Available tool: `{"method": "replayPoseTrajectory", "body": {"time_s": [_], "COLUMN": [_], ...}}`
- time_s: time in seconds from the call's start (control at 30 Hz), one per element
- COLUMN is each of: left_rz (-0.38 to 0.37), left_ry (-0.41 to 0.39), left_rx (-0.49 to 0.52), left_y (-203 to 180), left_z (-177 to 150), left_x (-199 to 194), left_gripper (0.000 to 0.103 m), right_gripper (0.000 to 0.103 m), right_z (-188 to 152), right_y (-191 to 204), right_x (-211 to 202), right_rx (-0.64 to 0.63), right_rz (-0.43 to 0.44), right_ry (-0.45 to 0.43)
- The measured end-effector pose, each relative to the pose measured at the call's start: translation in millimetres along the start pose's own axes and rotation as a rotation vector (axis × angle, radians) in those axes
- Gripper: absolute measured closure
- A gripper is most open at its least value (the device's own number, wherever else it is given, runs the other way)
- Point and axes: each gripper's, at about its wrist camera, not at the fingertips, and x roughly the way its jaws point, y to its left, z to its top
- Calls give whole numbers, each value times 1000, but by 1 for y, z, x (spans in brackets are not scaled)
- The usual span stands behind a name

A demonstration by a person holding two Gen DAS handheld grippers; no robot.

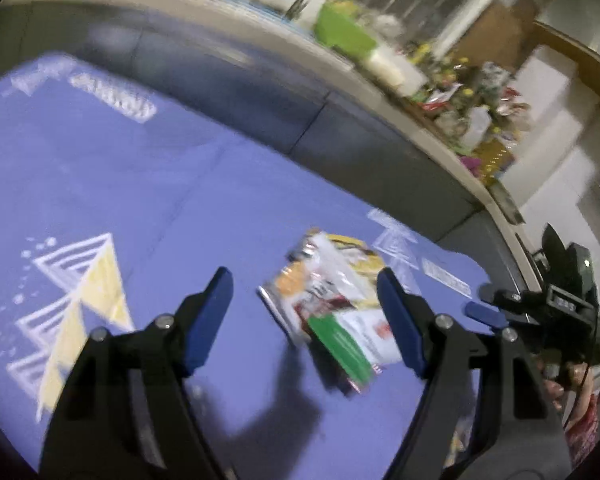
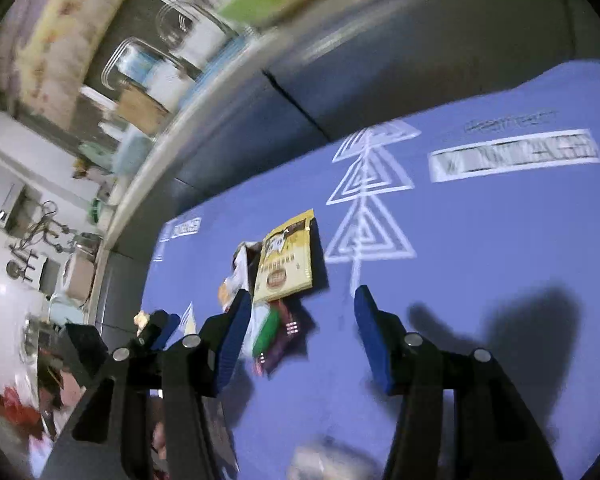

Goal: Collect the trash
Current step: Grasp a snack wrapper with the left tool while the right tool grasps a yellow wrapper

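— Left wrist view first: where's the trash?

— A small heap of snack wrappers (image 1: 336, 300) lies on the purple mat (image 1: 140, 184), just ahead of the left tongs (image 1: 306, 314). Those tongs are spread wide and carry nothing; the right-hand blue pad sits just beside the heap's edge, though blur keeps me from saying whether it touches.

— And the other side?

— From the right wrist view the same wrappers (image 2: 278, 276) show as a yellow packet on top with a green-and-white one and a dark one under it. The right tongs (image 2: 300, 322) are likewise released and empty, their left pad at the heap's edge — the heap is not squarely between the pads.

— So how far along is the collecting?

— Barely begun, I'd judge. Every wrapper in sight is still loose on the mat, none is gripped, and no bin or bag shows in either view. Gathering and disposal both remain. The cluttered shelf (image 1: 440, 92) behind is too smeared to tell whether anything there counts as trash.
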Motion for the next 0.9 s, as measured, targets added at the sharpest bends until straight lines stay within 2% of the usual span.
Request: {"method": "replayPoseTrajectory", "body": {"time_s": [0.13, 0.23, 0.3, 0.37, 0.4, 0.43, 0.47, 0.6, 0.7, 0.77, 0.9], "left_rz": [-58, -77, -94, -118, -116, -101, -98, -151, -184, -193, -237], "left_ry": [57, 117, 112, 158, 196, 208, 218, 252, 264, 249, 194], "left_rx": [-41, -54, -43, 0, 37, 60, 77, 87, 63, 45, -14], "left_y": [11, 15, 13, 6, -1, -5, -8, -21, -25, -22, -21], "left_z": [13, 16, 16, 10, 3, -3, -8, -33, -63, -74, -84], "left_x": [36, 64, 69, 76, 80, 81, 80, 59, 29, 15, -21], "left_gripper": [31, 31, 32, 57, 77, 92, 94, 96, 96, 99, 100], "right_gripper": [53, 53, 53, 69, 82, 86, 89, 95, 99, 103, 103], "right_z": [26, 37, 41, 39, 35, 30, 22, -17, -43, -58, -73], "right_y": [-1, -2, -1, 3, 7, 8, 10, 13, 12, 8, -2], "right_x": [60, 86, 95, 97, 100, 101, 101, 79, 49, 24, -22], "right_rx": [16, 35, 36, 2, -10, -17, -31, -81, -111, -117, -73], "right_rz": [-11, 12, 52, 55, 58, 53, 48, 56, 52, 50, 97], "right_ry": [67, 111, 112, 134, 156, 174, 187, 212, 195, 160, 69]}}
